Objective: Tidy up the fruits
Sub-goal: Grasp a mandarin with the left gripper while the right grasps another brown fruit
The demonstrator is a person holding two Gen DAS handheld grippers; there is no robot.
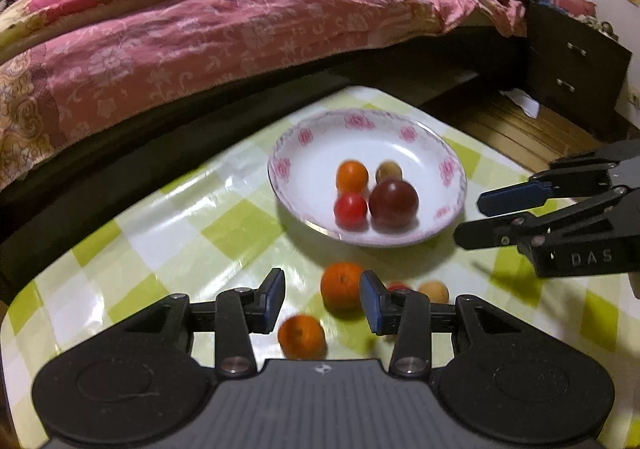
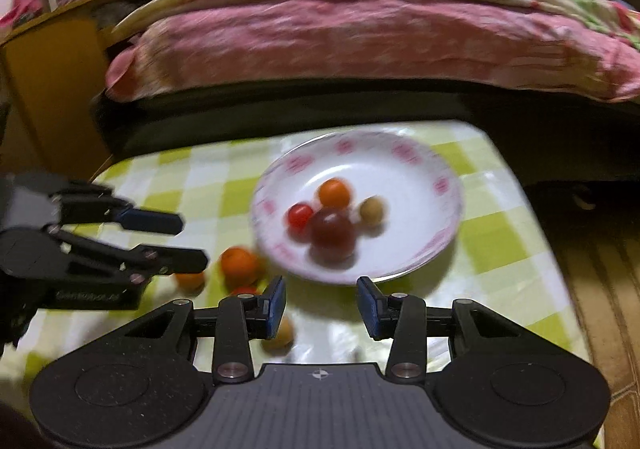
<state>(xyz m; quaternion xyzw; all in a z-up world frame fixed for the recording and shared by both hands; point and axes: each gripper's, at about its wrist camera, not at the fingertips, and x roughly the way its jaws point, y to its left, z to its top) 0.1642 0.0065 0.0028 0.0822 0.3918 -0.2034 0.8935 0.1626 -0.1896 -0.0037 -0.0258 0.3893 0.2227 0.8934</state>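
We are holding both the left gripper and the right gripper apart and empty, near a plate of fruit.

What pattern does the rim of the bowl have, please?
Pink flowers on white, around the bowl rim; clearest in the left wrist view.

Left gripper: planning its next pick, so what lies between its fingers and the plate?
In the left wrist view, an orange lies between the left gripper and the plate, on checked cloth.
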